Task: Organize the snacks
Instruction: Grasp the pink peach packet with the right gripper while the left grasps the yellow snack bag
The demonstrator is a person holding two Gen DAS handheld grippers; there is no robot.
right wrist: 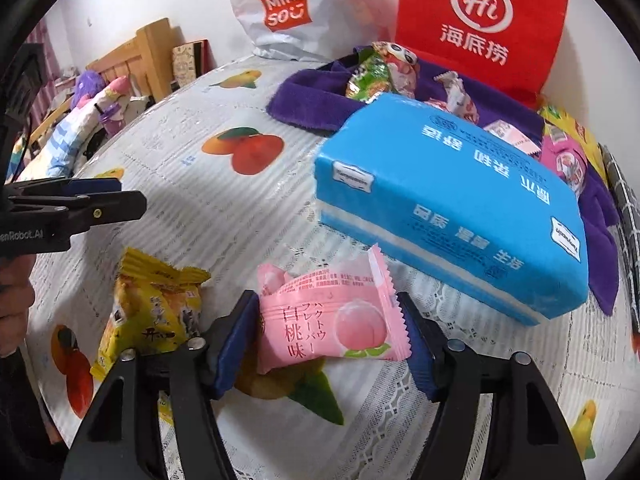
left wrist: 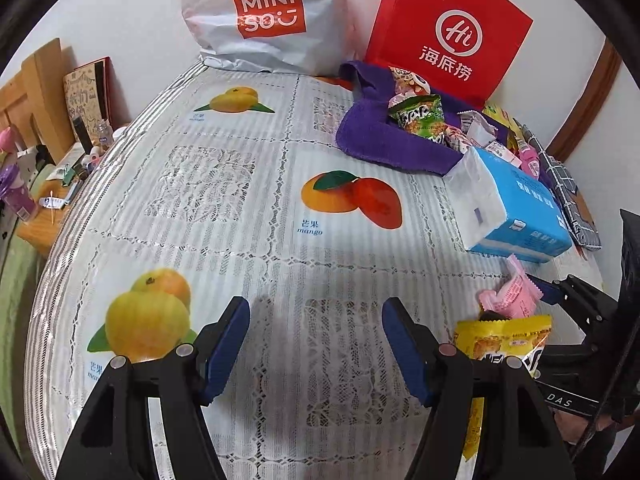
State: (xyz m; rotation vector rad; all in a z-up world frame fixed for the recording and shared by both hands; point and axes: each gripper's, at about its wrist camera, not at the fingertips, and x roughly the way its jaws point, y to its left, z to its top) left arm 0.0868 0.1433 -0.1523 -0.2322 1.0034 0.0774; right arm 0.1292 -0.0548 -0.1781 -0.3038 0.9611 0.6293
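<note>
My right gripper (right wrist: 330, 328) has its jaws around a pink peach snack packet (right wrist: 328, 320), both pads touching its ends. The packet also shows in the left wrist view (left wrist: 510, 296). A yellow snack packet (right wrist: 152, 312) lies on the table just left of it, and shows in the left wrist view (left wrist: 504, 344). My left gripper (left wrist: 316, 344) is open and empty over the fruit-print tablecloth (left wrist: 240, 200). More snacks (left wrist: 420, 116) lie piled on a purple towel (left wrist: 372, 132) at the back right.
A blue tissue pack (right wrist: 452, 200) lies right behind the pink packet. A red paper bag (left wrist: 448, 32) and a white Miniso bag (left wrist: 264, 16) stand against the wall. A cluttered wooden stand (left wrist: 48, 184) is to the left.
</note>
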